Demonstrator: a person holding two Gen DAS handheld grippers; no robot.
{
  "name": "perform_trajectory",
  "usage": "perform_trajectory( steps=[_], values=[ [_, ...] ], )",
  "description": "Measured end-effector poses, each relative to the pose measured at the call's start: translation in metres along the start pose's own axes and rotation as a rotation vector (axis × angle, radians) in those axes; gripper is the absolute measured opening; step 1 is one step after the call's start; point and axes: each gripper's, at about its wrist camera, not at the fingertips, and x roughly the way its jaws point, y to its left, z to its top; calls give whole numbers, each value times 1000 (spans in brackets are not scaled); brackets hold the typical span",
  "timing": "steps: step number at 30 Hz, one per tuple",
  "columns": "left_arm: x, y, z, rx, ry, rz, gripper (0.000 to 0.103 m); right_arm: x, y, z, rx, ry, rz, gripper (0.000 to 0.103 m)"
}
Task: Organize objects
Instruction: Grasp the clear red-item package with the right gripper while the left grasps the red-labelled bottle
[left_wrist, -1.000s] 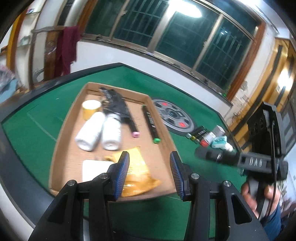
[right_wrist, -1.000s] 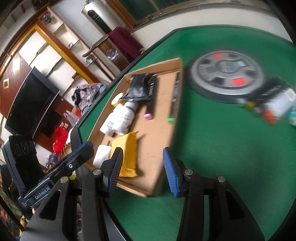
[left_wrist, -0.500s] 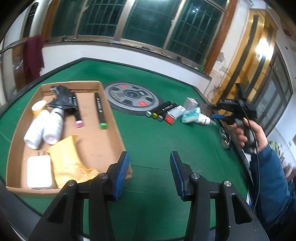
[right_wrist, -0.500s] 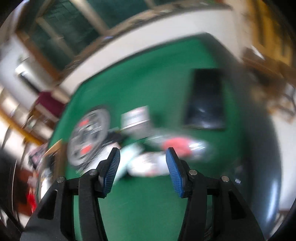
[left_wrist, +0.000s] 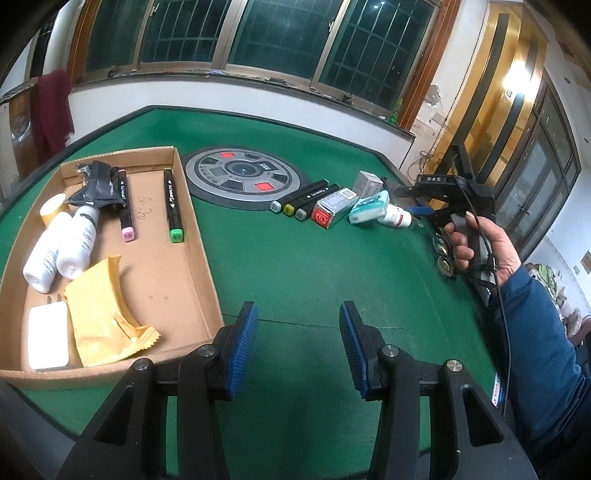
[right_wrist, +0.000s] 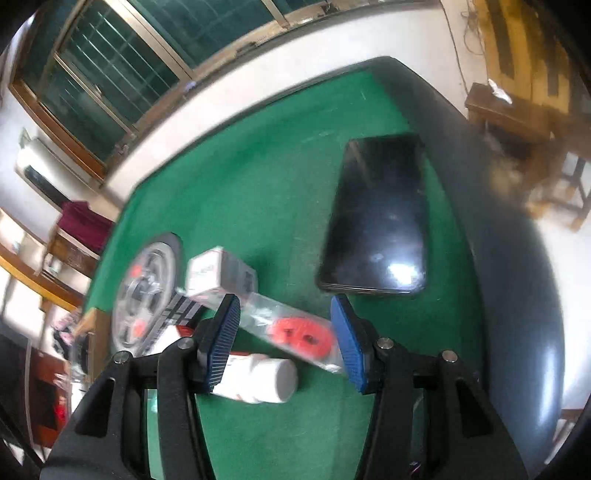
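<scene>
my right hand-held gripper (right_wrist: 284, 332) tilts down over a clear packet with red discs (right_wrist: 295, 330), jaws apart, nothing gripped, a white bottle (right_wrist: 258, 380) just beside. my left hand-held gripper (left_wrist: 297, 345) hangs empty over the green table (left_wrist: 295, 266), jaws apart. the cardboard tray (left_wrist: 199, 258) holds two white bottles (left_wrist: 62, 247), two markers (left_wrist: 171, 206) and a yellow packet (left_wrist: 103, 314).
</scene>
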Motion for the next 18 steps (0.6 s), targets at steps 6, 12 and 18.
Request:
perform_trajectory(
  steps=[6, 12, 18],
  values=[
    [0, -6, -1, 14, 4, -3, 40, 16, 11, -25, -5, 165, 143, 51],
    [3, -9, -1, 11, 15, -7, 40, 21, 46, -56, -95, 221, 138, 51],
    [10, -15, 4, 15, 25, 3, 40, 32, 57, -55, -113, 199, 77, 51]
  ],
)
